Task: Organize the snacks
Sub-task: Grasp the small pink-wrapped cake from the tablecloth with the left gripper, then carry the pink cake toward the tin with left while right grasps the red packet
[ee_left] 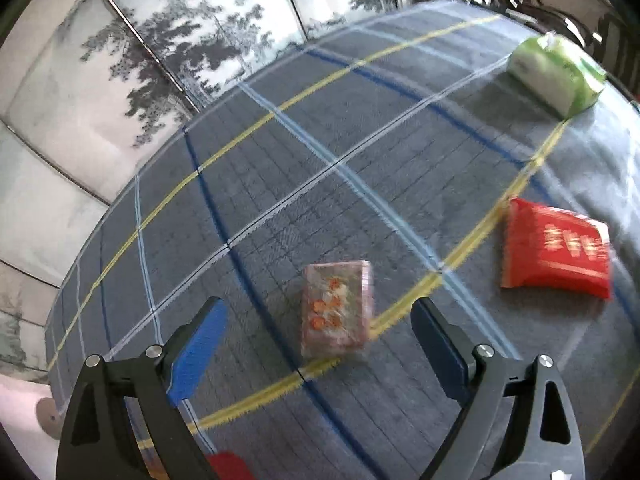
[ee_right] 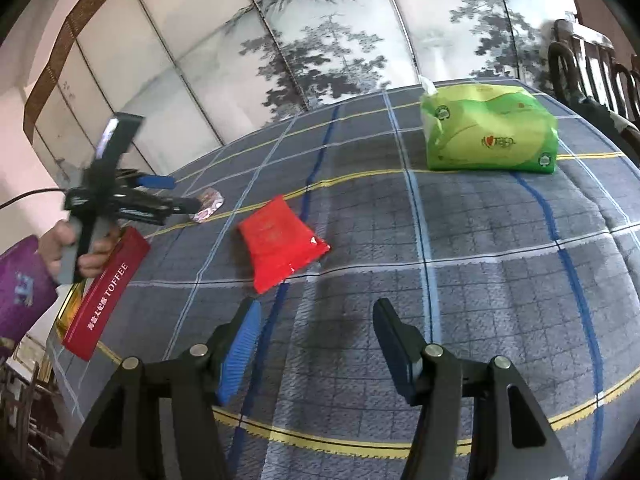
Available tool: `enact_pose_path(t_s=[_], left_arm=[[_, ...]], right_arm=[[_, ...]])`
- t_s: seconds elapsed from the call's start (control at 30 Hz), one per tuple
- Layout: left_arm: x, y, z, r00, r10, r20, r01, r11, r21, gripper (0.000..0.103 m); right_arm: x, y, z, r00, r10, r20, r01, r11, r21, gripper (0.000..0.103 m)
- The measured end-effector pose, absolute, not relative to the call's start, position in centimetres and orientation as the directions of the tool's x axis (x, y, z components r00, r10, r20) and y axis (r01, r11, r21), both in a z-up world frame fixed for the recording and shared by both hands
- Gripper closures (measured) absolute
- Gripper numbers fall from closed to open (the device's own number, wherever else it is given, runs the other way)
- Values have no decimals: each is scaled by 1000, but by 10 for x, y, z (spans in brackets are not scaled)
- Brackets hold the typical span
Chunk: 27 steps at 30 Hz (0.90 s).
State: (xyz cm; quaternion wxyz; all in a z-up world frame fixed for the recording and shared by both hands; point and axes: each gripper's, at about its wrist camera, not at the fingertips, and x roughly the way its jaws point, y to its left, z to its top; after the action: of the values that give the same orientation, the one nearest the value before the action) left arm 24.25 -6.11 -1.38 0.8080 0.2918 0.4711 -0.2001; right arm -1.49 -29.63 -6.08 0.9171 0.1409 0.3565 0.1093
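Left wrist view: the left gripper [ee_left: 320, 332] hangs over the plaid-covered bench [ee_left: 280, 168], its fingers [ee_left: 200, 344] spread wide with nothing clamped. A clear snack pack [ee_left: 338, 308] with orange pieces lies on the cloth between and just beyond them. A red pouch [ee_left: 556, 252] lies to the right, a green tissue pack [ee_left: 556, 72] at the far edge.

Right wrist view: the right gripper [ee_right: 316, 344] has its fingers [ee_right: 240, 352] apart and empty above the bare cloth. The red pouch [ee_right: 280, 244] lies just ahead, the tissue pack [ee_right: 488, 128] farther right. At left a hand [ee_right: 84, 248] holds the other gripper over the snack pack [ee_right: 208, 204], beside a red toffee box [ee_right: 104, 292].
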Motion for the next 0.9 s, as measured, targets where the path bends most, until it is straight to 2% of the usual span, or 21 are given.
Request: enact_pose_path(t_s=[0.07,0.1,0.13,0.17,0.2,0.33,0.53,0.6,0.73,0.9], left_arm=[[252,-60,-22,458,-36,-888,594,756,275,14],[256,-55,-22,438,-83,-895,586,781,215,26],[258,-50,-22,415,-106,-904,578,798,172,53],[262,-46,-20,356,-160,-921,561,825,73,70],[262,-46,-20,351,-145,-925,526,848,67,76],[231,-67,-20,439,-24,-898,510,829,227,77],[147,-58,10,398,-173,-901,398,917,-1,77],[114,-45,20,364,-242,-899,353,930,-107,77],[70,-28,33,363,-278,-889,294,940,-174,77],[30,4,58,428,-253,-868,211,961,-176,77]], right_arm=[[-14,-296,-61,720,310,-621,-108,934,340,43],[-14,-294,-61,718,314,-622,-114,933,340,43],[-13,-293,-61,716,316,-622,-117,933,340,43],[-13,-293,-61,715,316,-624,-117,933,340,43],[-13,-293,-62,714,317,-624,-117,933,340,43],[-12,-294,-62,710,313,-631,-109,934,341,43],[-9,-296,-63,707,316,-632,-99,930,354,43],[-8,-293,-61,692,369,-621,-159,916,368,43],[5,-266,-51,635,384,-670,-285,923,258,43],[45,-241,-39,613,352,-707,-385,915,122,43]])
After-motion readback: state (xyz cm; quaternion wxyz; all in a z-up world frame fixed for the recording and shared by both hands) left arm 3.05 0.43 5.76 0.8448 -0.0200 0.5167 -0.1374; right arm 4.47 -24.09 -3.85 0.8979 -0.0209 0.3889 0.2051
